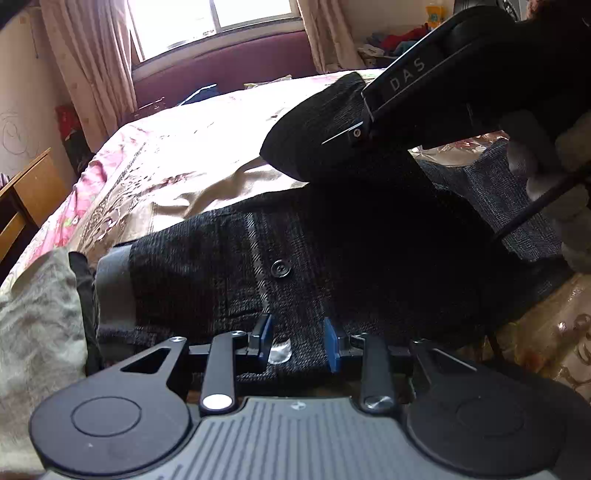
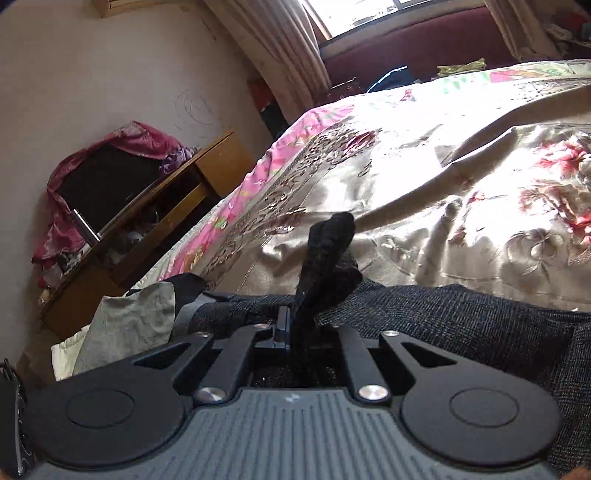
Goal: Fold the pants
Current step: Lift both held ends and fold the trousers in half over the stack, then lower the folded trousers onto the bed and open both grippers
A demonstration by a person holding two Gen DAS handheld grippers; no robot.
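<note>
Broadly, the floral-covered bed carries the dark tweed pants, spread near its edge. Above their waistband the left gripper hangs released, fingers apart, while the right gripper is clenched on a raised fold of them.

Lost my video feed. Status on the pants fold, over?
Left gripper open, at the waistband. Right gripper shut on a lifted fold of the dark pants. Crumpled grey cloth beside the waist end.

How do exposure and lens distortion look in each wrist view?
Left wrist: window blown out, bedspread glaring, pants underexposed, fisheye bends the edges. Right wrist: sunlit bedspread clipped, pants dark, horizon tilted and curved.
</note>
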